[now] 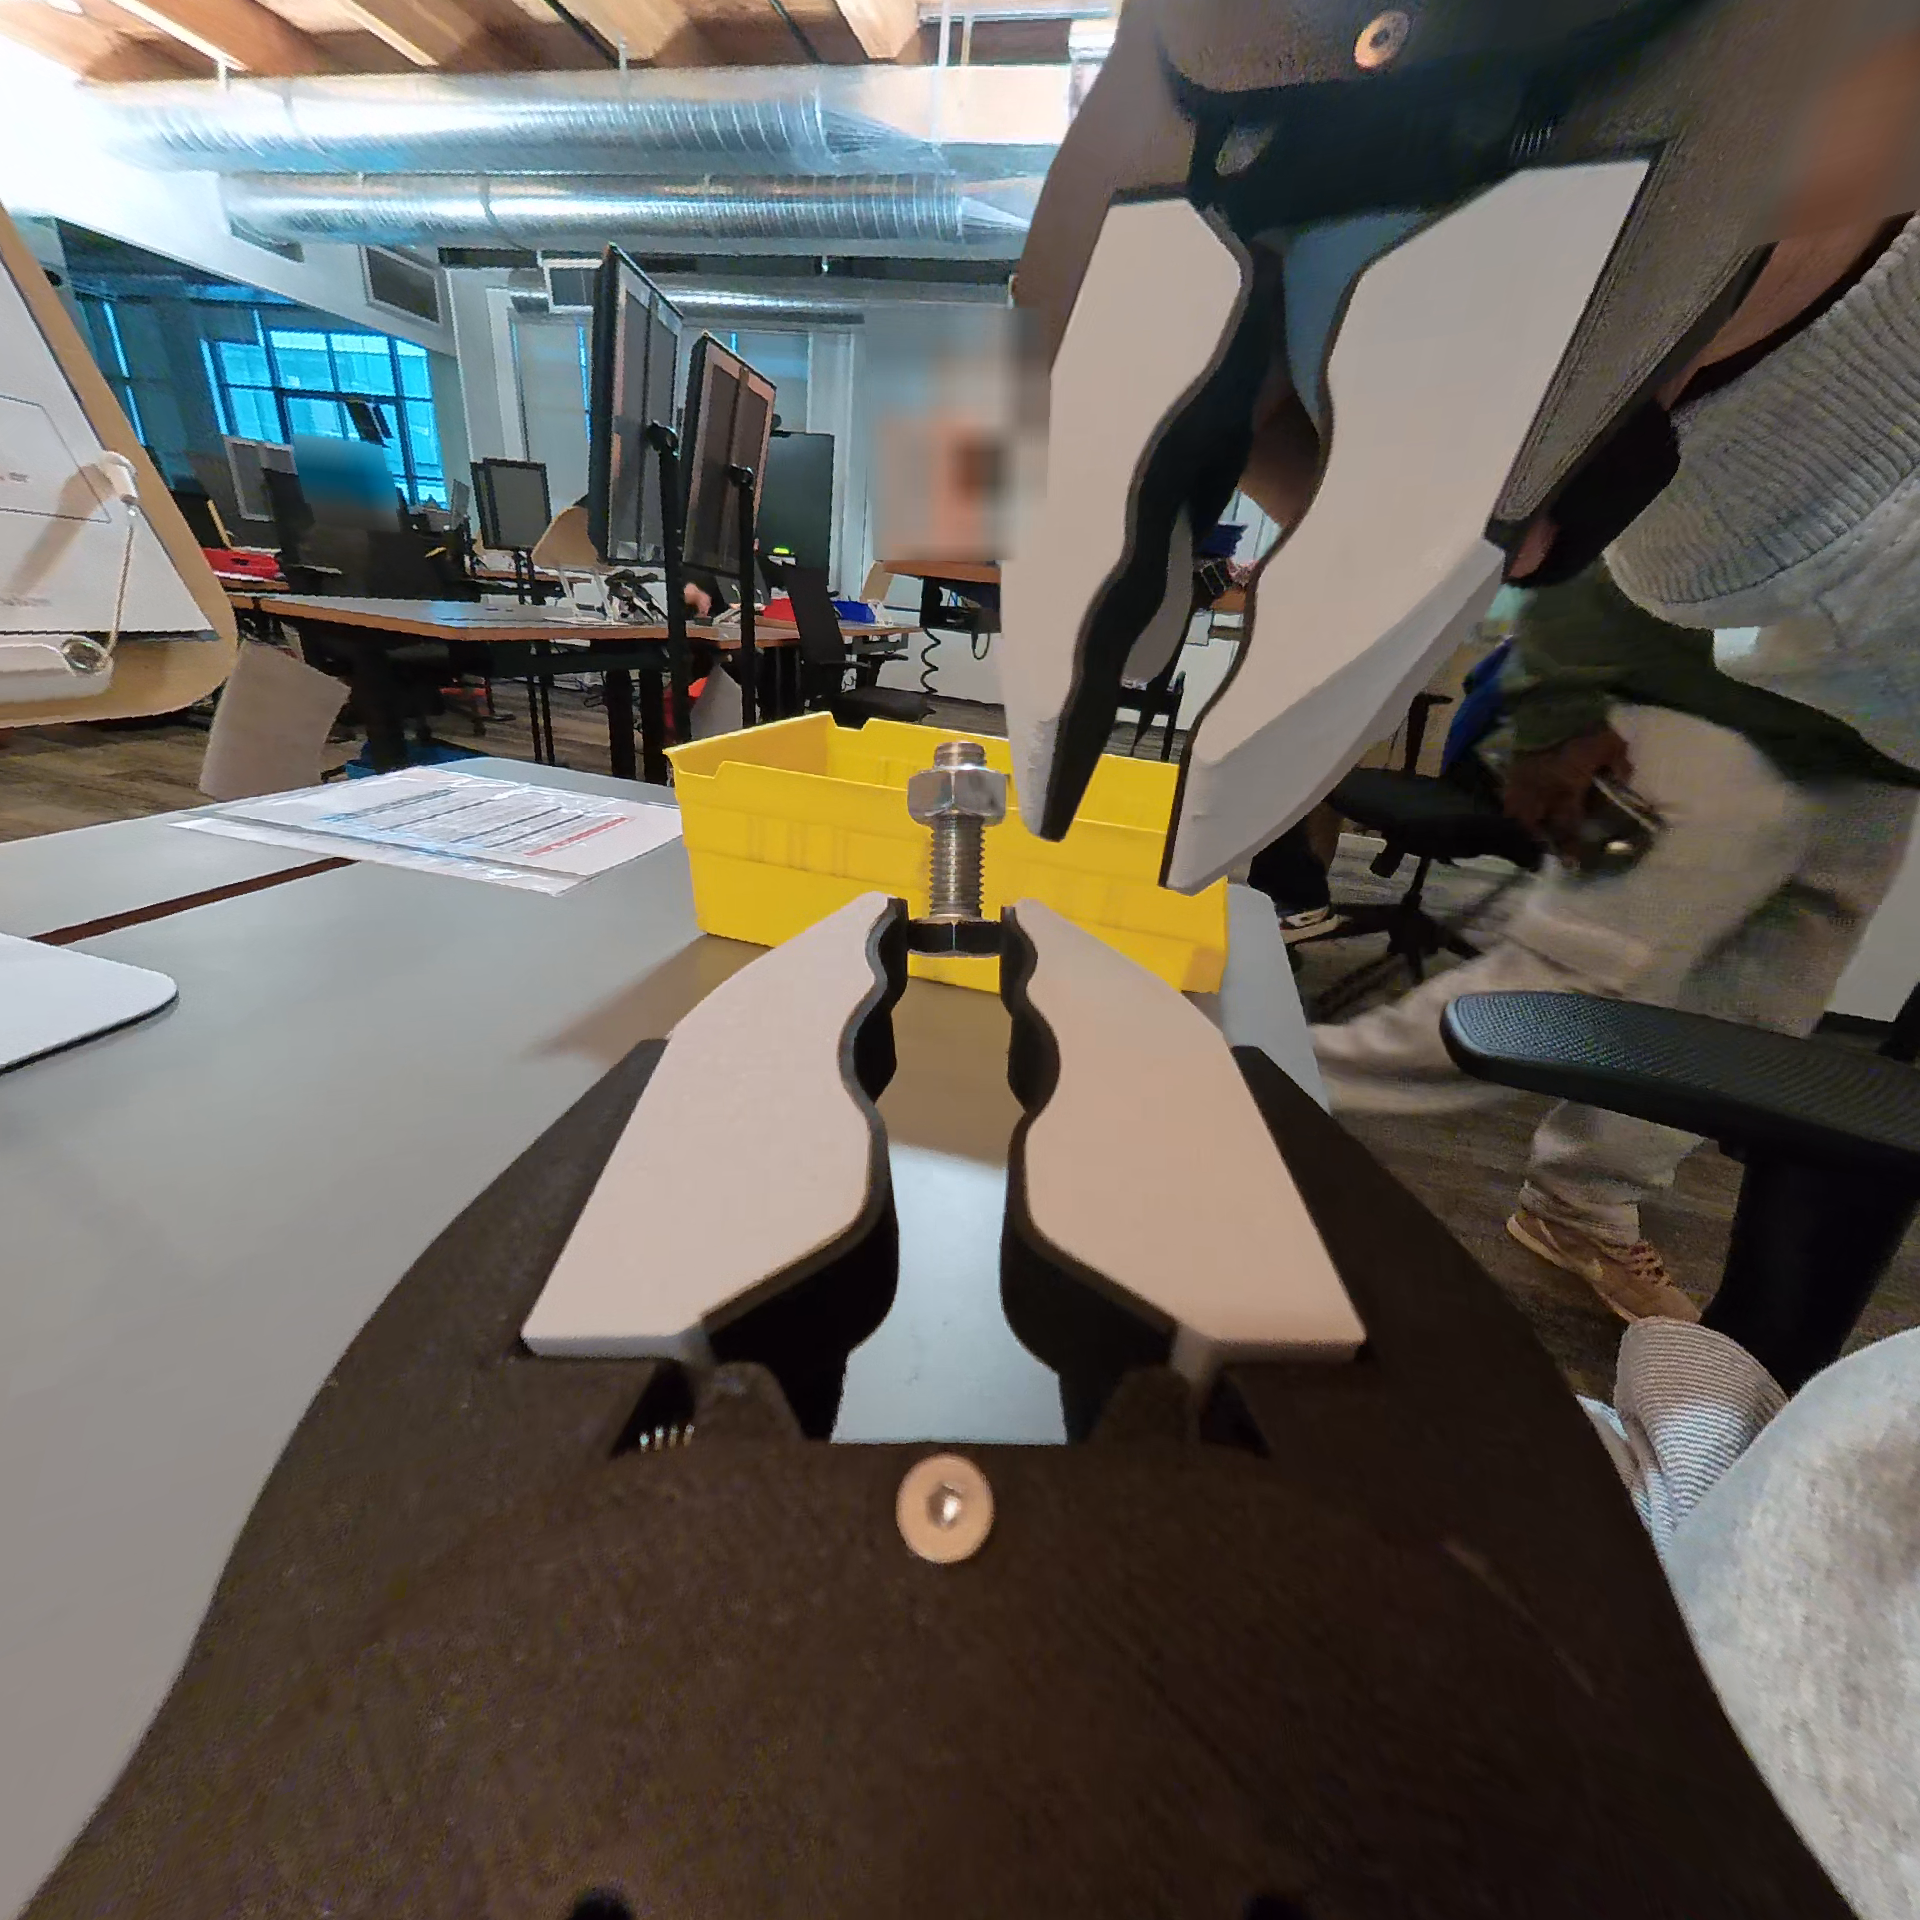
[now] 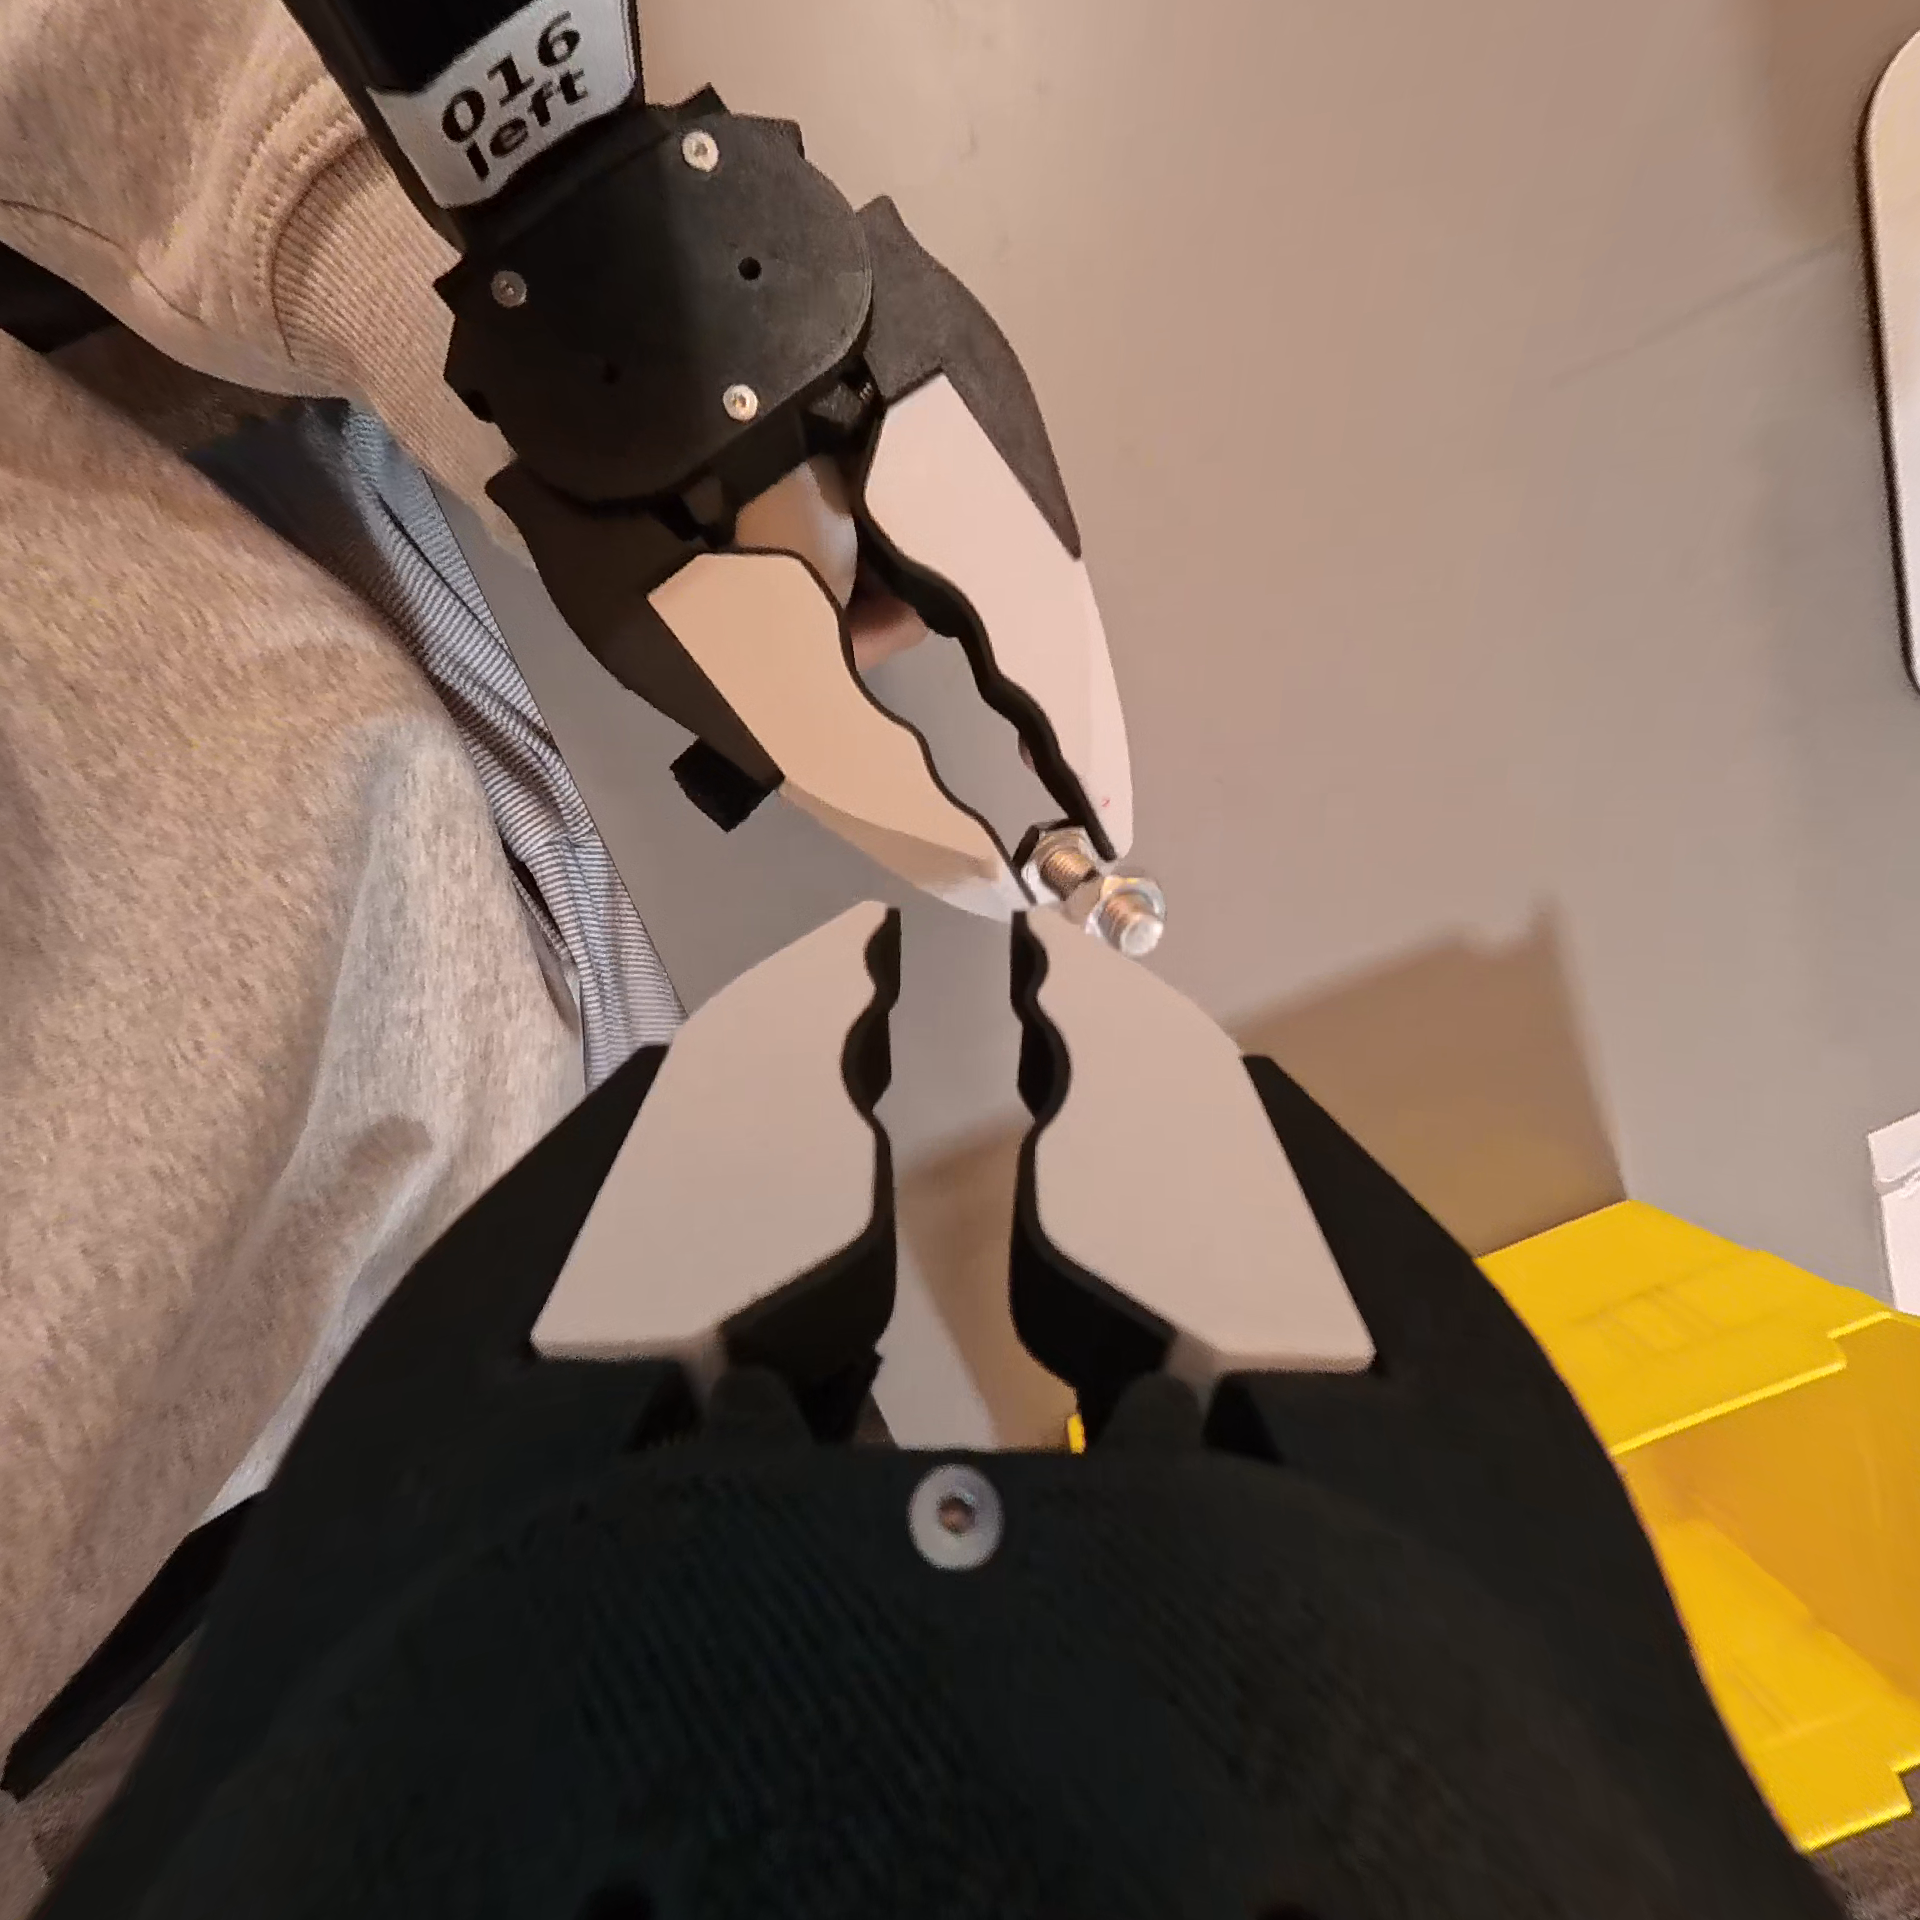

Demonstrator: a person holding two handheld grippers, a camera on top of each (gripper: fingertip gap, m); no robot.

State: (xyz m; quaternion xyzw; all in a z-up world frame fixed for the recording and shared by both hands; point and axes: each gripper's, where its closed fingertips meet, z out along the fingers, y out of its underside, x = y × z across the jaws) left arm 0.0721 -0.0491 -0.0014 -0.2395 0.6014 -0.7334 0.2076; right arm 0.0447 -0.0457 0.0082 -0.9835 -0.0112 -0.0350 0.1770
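My left gripper (image 1: 954,920) is shut on the hexagonal head of a steel bolt (image 1: 951,862) and holds it upright, just above the grey table (image 1: 312,1143). A steel nut (image 1: 956,798) sits near the bolt's top end. My right gripper (image 1: 1122,847) reaches down from the upper right, open and empty, with its fingertips just right of the nut. In the right wrist view my right gripper (image 2: 954,920) is open, and the nut (image 2: 1107,896) lies just past its right fingertip. The left gripper (image 2: 1055,862) pinches the bolt (image 2: 1138,923) there.
A yellow plastic bin (image 1: 831,810) stands on the table behind the bolt; it also shows in the right wrist view (image 2: 1662,1455). A sleeved paper sheet (image 1: 436,821) lies at far left. A black chair armrest (image 1: 1662,1060) is at right. A person (image 1: 1662,831) is beyond it. Both grippers' tips are close together, under 4 cm apart.
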